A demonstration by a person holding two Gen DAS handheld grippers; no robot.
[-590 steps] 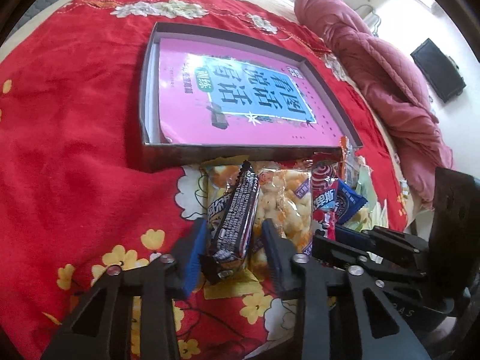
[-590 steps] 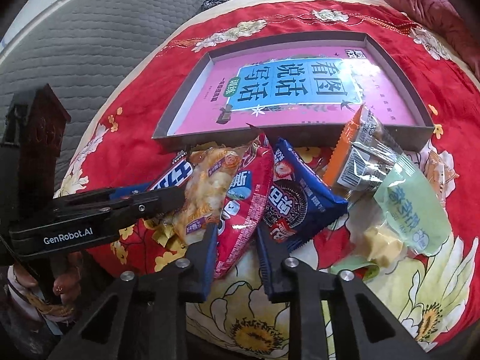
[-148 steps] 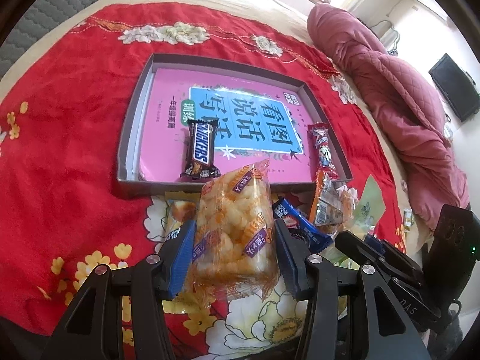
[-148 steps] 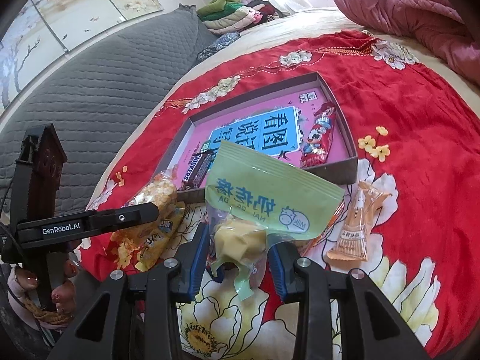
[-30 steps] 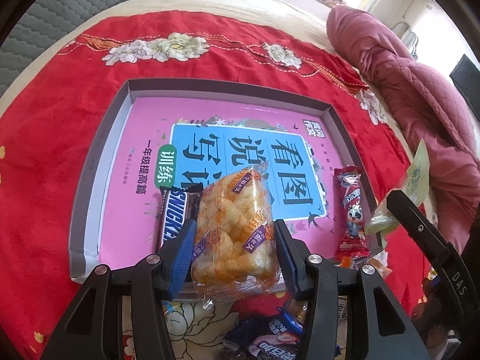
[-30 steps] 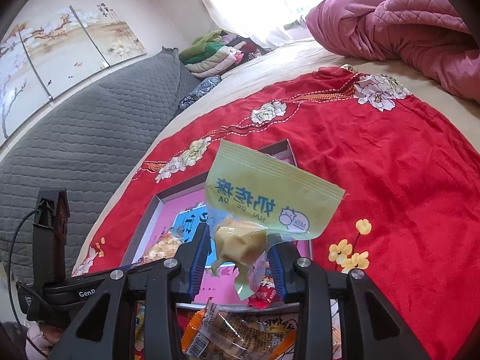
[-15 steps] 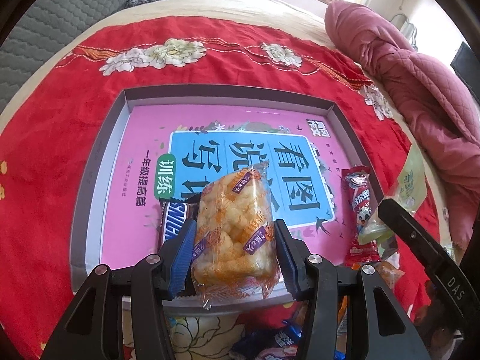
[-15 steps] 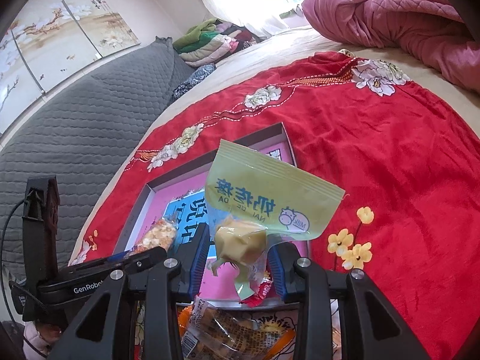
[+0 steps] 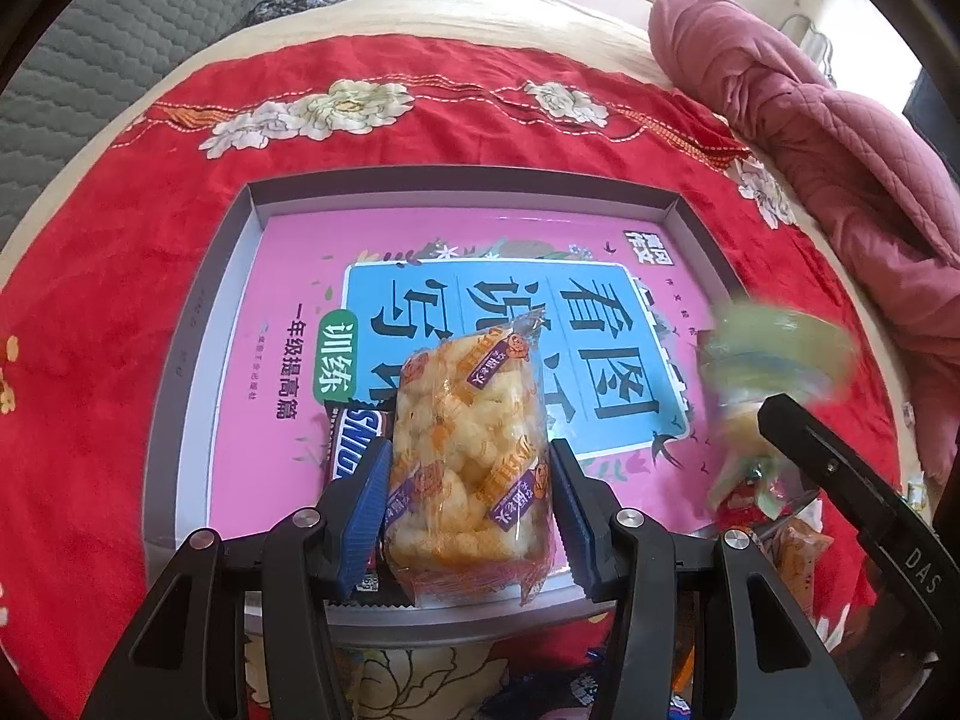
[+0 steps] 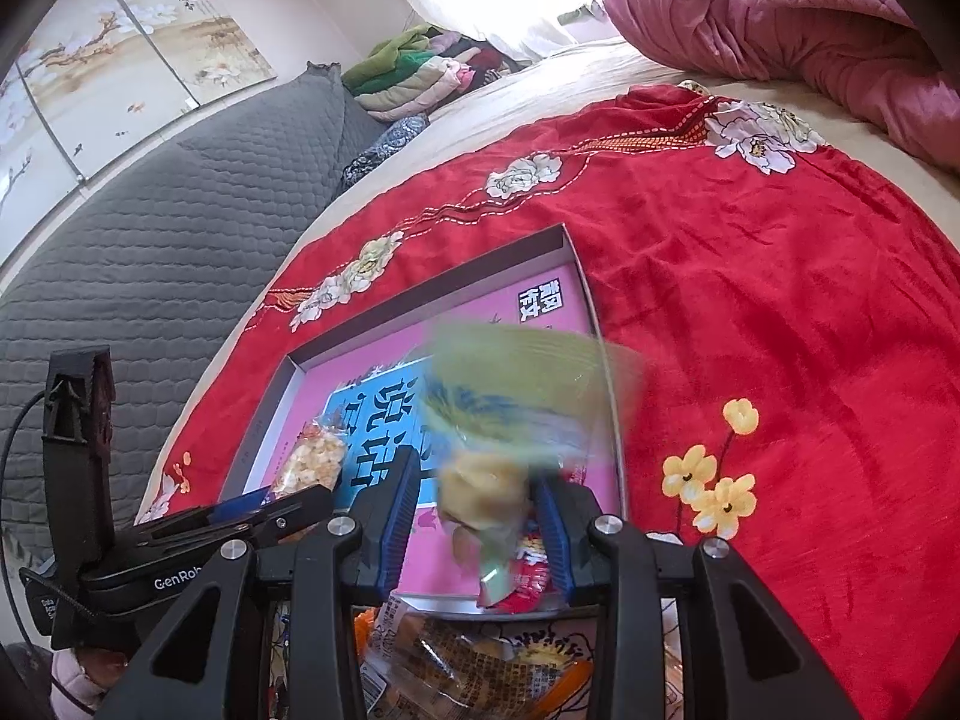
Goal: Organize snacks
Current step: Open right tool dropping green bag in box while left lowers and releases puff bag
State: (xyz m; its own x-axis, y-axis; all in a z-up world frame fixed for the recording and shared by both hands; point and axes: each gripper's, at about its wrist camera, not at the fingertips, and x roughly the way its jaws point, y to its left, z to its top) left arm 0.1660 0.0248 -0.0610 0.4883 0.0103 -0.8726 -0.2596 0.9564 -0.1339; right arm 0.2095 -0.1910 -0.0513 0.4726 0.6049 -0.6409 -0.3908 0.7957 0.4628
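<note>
My left gripper (image 9: 471, 480) is shut on a clear bag of orange puffed snacks (image 9: 468, 456), held low over the near part of the grey tray (image 9: 192, 360). A pink and blue book (image 9: 510, 312) lines the tray. A Snickers bar (image 9: 351, 450) lies in the tray just left of the bag. My right gripper (image 10: 477, 510) is shut on a green bag (image 10: 522, 396) with a yellow lump inside, blurred by motion, over the tray's right side (image 10: 591, 300). A red packet (image 10: 531, 564) lies in the tray below it. The green bag (image 9: 774, 354) also shows in the left wrist view.
The tray rests on a red flowered cloth (image 9: 90, 420) spread over a bed. Loose snack packets (image 10: 480, 660) lie on the cloth in front of the tray. A pink quilt (image 9: 840, 150) is heaped at the right, and a grey quilted headboard (image 10: 150, 240) stands at the left.
The green bag has swung left from the tray's right rim to over the tray and is now blurred. The puffed snack bag has barely moved.
</note>
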